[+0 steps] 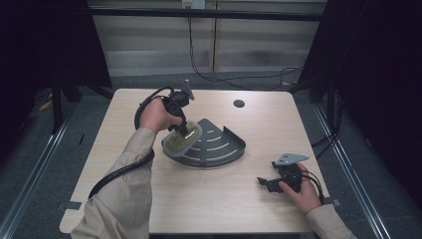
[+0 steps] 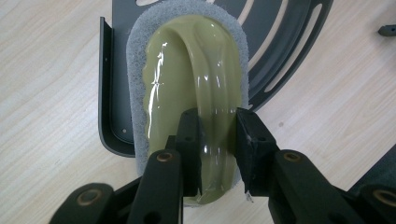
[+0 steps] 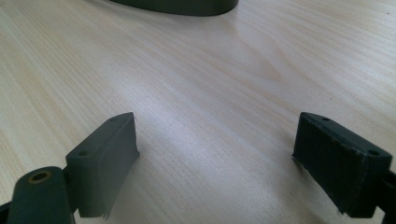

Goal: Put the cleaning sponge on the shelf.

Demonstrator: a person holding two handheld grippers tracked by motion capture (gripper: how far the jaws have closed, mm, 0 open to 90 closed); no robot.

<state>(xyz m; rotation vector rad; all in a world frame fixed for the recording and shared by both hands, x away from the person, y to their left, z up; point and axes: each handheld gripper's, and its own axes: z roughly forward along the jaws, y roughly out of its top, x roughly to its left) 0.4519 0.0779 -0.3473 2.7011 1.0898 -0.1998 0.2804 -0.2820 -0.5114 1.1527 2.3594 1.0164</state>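
Observation:
A scrubber point(image 1: 185, 140), an olive-green glossy handle point(image 2: 187, 70) on a grey pad point(image 2: 136, 93), rests on the left end of a dark grey slotted corner rack point(image 1: 219, 147). My left gripper point(image 1: 182, 131) comes down on it from above and is shut on the handle's raised ridge, which sits between both pads point(image 2: 218, 120). The pad overhangs the rack point(image 2: 280, 42) on the near side. My right gripper point(image 1: 264, 183) lies on the table at the front right, its jaws wide open point(image 3: 215, 144) with bare wood between them. The rack's rim point(image 3: 187, 5) lies farther off.
The pale wooden table point(image 1: 209, 199) has a round cable hole point(image 1: 239, 103) at the back right. Cables point(image 1: 234, 77) run over the floor behind it. Dark curtains close in both sides.

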